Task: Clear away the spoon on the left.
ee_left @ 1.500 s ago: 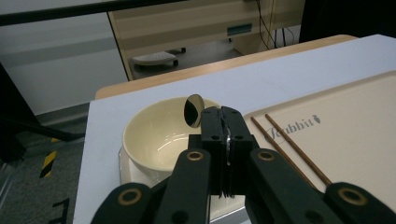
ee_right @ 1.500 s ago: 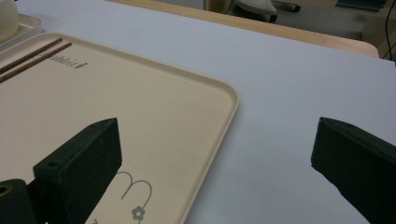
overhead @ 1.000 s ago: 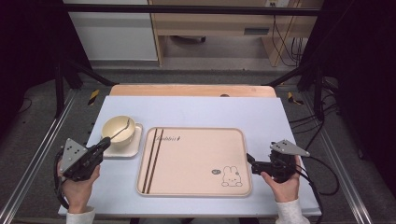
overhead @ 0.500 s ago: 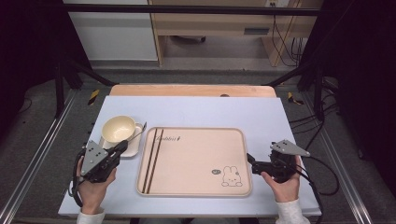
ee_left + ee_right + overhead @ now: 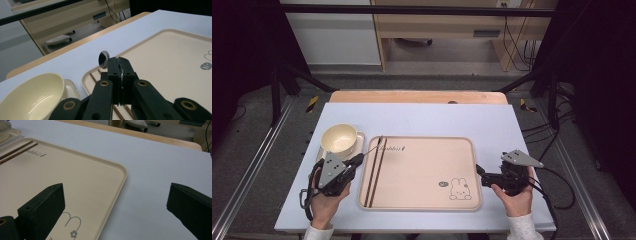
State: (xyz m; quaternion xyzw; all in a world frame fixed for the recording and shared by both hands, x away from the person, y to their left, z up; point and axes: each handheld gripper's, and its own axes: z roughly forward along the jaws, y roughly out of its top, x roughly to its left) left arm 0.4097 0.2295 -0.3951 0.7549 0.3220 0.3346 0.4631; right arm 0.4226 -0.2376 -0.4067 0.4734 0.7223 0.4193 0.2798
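- Your left gripper (image 5: 358, 159) sat near the front-left corner of the surface (image 5: 422, 117), over the left rim of the tray (image 5: 422, 172), with its jaws pressed together on the handle of a spoon (image 5: 373, 146).
- In the left gripper view the jaws of the left gripper (image 5: 119, 65) met with no gap; the spoon (image 5: 103, 59) showed its shiny round bowl just past the jaw tips, tilted up and clear of the tray (image 5: 162, 57).
- From above, the spoon's thin handle ran from the jaws toward the tray's far-left corner, above the tray and the chopsticks (image 5: 376, 170).
- The chopsticks lay side by side along the tray's left edge, parallel to it, touching the tray floor.
- A cream bowl (image 5: 338, 138) stood upright on a small square dish (image 5: 358, 140), just left of the tray's far-left corner and just beyond your left hand (image 5: 326, 200).
- Your right gripper (image 5: 480, 172) rested near the front-right part of the surface, at the tray's right edge beside the printed rabbit.
- In the right gripper view its jaws stood wide apart with nothing between them; one jaw was over the tray (image 5: 75, 175), the other over the bare surface (image 5: 155, 165). The right gripper (image 5: 115, 202) held nothing.
- Your right hand (image 5: 514, 192) gripped the tool from the front edge of the surface.
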